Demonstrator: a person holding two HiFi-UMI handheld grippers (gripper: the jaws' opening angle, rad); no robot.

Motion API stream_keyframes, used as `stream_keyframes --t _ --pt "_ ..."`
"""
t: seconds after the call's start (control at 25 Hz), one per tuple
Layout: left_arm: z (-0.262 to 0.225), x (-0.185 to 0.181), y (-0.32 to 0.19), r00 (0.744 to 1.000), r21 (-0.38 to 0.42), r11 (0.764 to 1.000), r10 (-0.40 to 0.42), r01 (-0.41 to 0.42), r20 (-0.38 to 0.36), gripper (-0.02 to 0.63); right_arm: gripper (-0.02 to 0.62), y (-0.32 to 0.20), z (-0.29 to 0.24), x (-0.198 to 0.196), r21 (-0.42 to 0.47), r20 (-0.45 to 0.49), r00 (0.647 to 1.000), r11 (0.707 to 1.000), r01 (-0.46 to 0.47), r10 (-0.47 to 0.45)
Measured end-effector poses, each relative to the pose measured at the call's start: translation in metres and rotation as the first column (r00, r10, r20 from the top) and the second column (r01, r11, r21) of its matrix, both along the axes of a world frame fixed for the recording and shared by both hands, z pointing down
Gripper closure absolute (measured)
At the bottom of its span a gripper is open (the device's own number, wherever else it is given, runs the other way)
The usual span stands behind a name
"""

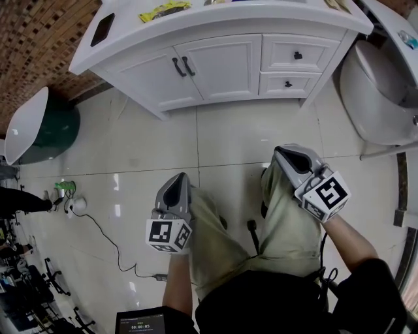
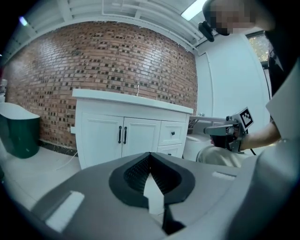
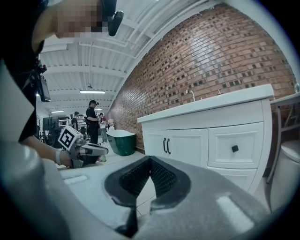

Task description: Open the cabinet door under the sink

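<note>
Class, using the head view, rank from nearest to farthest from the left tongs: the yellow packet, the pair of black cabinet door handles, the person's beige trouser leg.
1. Beige trouser leg, close beside the left tongs.
2. Pair of black cabinet door handles, ahead on the white cabinet front.
3. Yellow packet, farthest, up on the white countertop.
</note>
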State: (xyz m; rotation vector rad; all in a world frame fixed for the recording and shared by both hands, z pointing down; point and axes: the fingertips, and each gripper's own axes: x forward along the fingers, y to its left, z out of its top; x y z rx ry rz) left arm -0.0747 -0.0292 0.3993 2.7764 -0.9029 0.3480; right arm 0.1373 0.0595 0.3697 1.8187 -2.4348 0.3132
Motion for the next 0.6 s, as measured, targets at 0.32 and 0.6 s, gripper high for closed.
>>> stream_keyframes --t 0.32,0.6 --pt "-0.029 0.005 -0.01 0.995 0.073 0.997 -0.018 0.025 -0.096 0.589 0.604 -0.027 0.002 0.022 -0.034 -0.047 0.999 0.999 -0.007 0.006" --pt "-0.031 0.027 -0.048 0.989 0.056 0.998 -0.021 0.029 -0.146 0.589 0.604 -0.06 0.0 -0.001 -0.052 -0.029 0.997 0.996 0.073 -0.074"
